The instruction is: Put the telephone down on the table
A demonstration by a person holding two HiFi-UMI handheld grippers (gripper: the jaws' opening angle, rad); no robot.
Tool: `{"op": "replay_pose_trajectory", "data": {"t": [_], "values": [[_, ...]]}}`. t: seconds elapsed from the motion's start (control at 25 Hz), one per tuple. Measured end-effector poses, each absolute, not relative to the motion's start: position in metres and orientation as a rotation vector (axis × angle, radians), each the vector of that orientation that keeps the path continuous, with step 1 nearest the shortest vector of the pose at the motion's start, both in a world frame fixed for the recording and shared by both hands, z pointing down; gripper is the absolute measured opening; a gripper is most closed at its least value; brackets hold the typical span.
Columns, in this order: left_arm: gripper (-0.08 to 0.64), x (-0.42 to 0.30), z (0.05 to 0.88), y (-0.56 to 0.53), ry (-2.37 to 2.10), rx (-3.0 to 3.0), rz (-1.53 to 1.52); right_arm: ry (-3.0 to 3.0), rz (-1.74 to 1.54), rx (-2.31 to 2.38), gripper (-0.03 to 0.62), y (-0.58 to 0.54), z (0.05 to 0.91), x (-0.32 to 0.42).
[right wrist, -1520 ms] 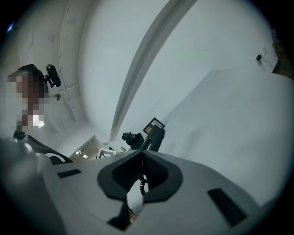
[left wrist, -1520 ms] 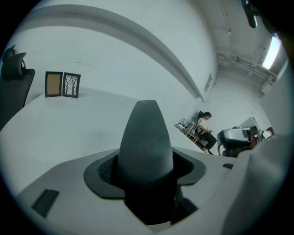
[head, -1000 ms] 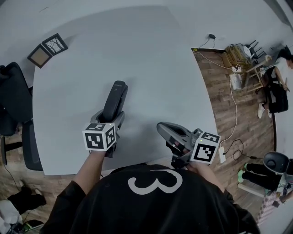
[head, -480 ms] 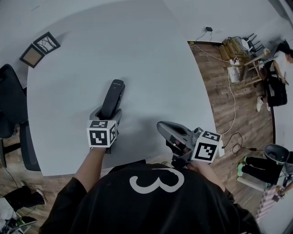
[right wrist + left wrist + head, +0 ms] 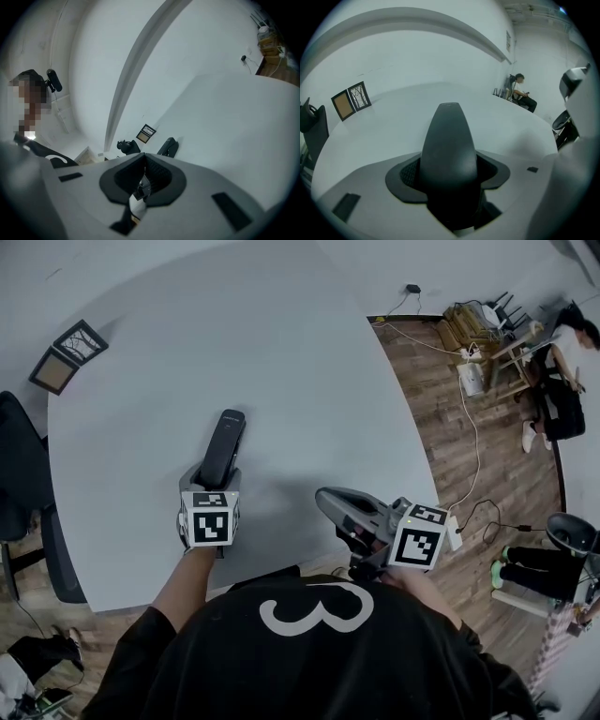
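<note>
Left gripper view: my left gripper (image 5: 449, 176) clamps the telephone (image 5: 449, 140) over the table (image 5: 379, 124), right gripper (image 5: 144, 177) closed, empty; set-down seemingly pending, I should lower, then release.

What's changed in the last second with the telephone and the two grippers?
The left gripper carrying the telephone seems to have sunk slightly toward the table; mostly the head view shifted. Nothing grabbed or released: the left stays clamped on the telephone, the right gripper shut and empty.
</note>
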State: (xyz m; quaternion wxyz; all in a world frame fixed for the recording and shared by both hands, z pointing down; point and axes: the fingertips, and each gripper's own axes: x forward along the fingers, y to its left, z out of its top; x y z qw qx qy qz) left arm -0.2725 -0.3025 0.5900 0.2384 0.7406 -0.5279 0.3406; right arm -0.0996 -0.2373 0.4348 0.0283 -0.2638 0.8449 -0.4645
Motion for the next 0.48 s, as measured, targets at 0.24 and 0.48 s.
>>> {"op": "replay_pose_trajectory", "data": {"t": [0.24, 0.48], "values": [[0.293, -0.2691, 0.5918, -0.3040, -1.482, 2.044, 1.003, 2.607, -1.430, -0.821, 0.011, -0.2349, 0.4351, -0.0963], [0.293, -0.2650, 0.5895, -0.3004, -1.496, 2.051, 0.999, 2.618, -1.420, -0.801, 0.011, -0.2275, 0.4322, -0.0981]]}}
